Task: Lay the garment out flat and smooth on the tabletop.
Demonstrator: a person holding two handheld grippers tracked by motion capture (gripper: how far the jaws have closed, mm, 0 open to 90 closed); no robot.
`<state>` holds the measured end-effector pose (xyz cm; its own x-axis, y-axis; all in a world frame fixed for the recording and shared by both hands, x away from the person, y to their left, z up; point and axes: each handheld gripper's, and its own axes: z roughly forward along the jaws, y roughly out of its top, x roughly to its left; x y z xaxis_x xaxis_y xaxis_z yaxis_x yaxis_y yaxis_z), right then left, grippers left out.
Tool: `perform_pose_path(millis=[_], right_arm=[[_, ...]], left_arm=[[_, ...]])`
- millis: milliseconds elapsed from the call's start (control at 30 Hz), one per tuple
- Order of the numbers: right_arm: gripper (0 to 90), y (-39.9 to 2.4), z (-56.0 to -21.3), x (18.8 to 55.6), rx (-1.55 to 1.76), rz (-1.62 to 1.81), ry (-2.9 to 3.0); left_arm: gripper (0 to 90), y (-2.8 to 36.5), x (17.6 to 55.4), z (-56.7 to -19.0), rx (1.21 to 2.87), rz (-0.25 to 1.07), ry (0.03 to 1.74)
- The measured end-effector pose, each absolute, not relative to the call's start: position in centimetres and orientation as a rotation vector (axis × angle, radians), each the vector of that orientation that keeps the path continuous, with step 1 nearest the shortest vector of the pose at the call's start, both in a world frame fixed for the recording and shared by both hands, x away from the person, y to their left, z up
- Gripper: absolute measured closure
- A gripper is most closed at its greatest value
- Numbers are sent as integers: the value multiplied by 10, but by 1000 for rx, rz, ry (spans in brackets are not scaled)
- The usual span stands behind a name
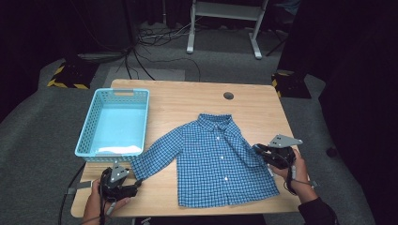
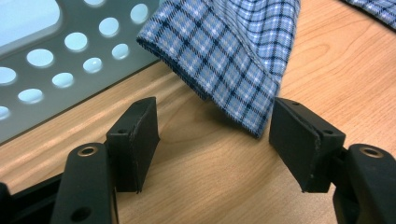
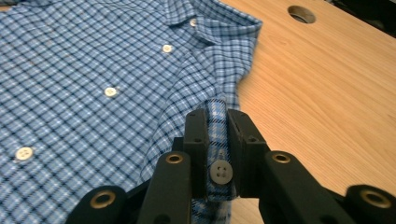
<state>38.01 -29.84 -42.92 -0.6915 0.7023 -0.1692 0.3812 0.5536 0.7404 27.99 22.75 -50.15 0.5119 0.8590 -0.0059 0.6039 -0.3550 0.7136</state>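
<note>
The shirt (image 1: pixel 213 159) is soft woven cloth in a blue check, with small glossy plastic buttons; a fold of its cuff sits pinched between the right gripper's (image 3: pixel 217 140) matt black jaws. Ahead of the left gripper's (image 2: pixel 212 140) jaws, the counter (image 2: pixel 327 70) is smooth pale wood with visible grain. The basket (image 1: pixel 89 126) beside them is perforated light-blue plastic, faintly shiny.

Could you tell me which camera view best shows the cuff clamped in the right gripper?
The right gripper view: the cuff, with its grey button, sits pinched between that gripper's jaws. The high view shows the right gripper at the shirt's sleeve, small. The left gripper view shows the other cuff.
</note>
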Motion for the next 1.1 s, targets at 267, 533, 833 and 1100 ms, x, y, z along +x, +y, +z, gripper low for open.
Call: perform_pose_path(millis=[267,533,833,1100], right_arm=[[789,-315,-431,385,942,949,2306],[790,-325,-432,388,970,943,2292],[790,-336,-434,391,1015,933,2267],[790,-346,-438,394,1061,912,2245]], left_arm=[[329,227,280,-502,2085,491,1191],[329,227,280,-502,2087,492,1189],[329,228,280,-502,2088,495,1187],[328,227,280,-502,2087,492,1188]])
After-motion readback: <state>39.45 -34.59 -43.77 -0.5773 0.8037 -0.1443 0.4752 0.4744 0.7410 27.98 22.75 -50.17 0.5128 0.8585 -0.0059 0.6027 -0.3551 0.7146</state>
